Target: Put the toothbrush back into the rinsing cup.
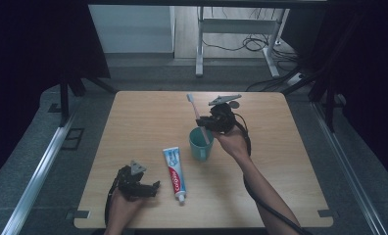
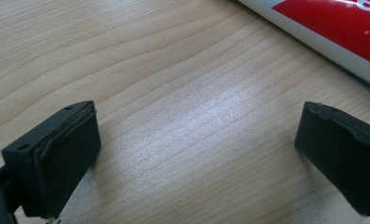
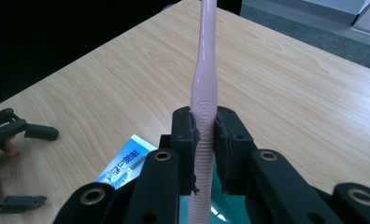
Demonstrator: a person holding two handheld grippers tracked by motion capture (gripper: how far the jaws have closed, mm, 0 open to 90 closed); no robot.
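A light wooden table (image 1: 133, 127) carries everything here. Near its middle lies a toothpaste tube (image 1: 175, 174), red, white and blue, lengthwise with its cap toward the near edge. Just right of the tube's far end stands a teal cup (image 1: 200, 144), upright and open at the top.

The right gripper (image 1: 212, 122) is held above the cup, on its far side, and its jaws are clamped on the handle of a pink toothbrush (image 1: 198, 117). In the right gripper view the ribbed part of the handle (image 3: 204, 140) sits pinched between the two black pads, and the shaft rises straight up out of frame. From the high view the brush leans slightly, its lower end down inside the cup and its head pointing up and toward the far side of the table.

The left gripper (image 1: 150, 188) rests low near the front edge, just left of the tube's cap end. Its jaws stand wide apart with nothing between them; bare wood shows in the gap (image 2: 197, 154), with the tube close by at the upper right of the left gripper view.
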